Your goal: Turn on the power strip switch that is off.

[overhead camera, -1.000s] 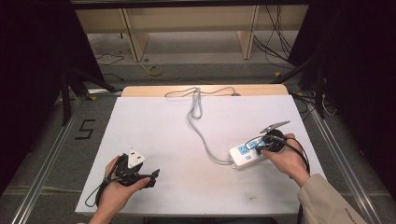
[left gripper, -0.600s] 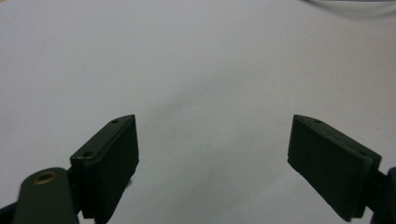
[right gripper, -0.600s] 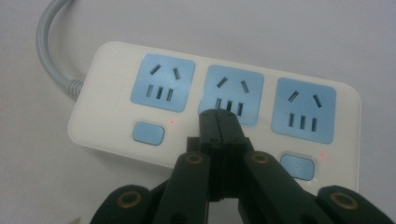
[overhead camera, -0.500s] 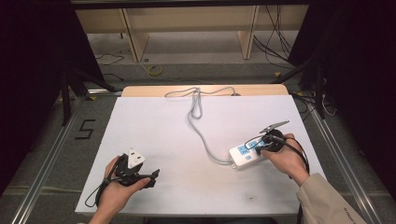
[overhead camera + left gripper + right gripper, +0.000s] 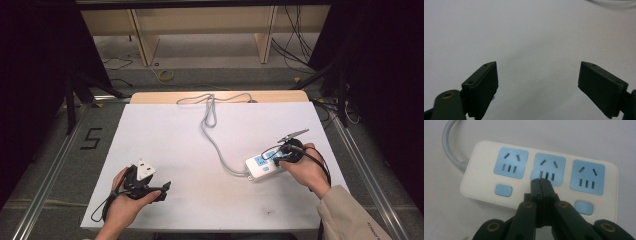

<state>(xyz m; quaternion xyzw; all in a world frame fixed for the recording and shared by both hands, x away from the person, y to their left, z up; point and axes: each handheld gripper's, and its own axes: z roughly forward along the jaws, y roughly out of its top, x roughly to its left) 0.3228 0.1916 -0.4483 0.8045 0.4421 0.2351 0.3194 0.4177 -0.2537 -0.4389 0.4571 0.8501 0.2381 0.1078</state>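
Observation:
A white power strip (image 5: 499, 170) with three blue sockets lies on the white table (image 5: 180, 135), at the right in the high view (image 5: 260, 167). Its grey cable (image 5: 212, 130) runs to the table's back edge. My right gripper (image 5: 541, 183) is shut, and its tips rest on the strip just below the middle socket (image 5: 547, 168), hiding the spot where that socket's switch would be. Blue switches (image 5: 503, 190) show under the other two sockets. In the high view the right gripper (image 5: 275, 156) sits over the strip. My left gripper (image 5: 537, 85) is open wide over bare table, near the front left (image 5: 162, 189).
Small red lights (image 5: 516, 184) glow beside the switches. A loop of the cable (image 5: 209, 102) lies at the back middle of the table. A wooden board (image 5: 220, 96) lines the far edge. Shelving and loose cables (image 5: 295, 30) are on the floor beyond.

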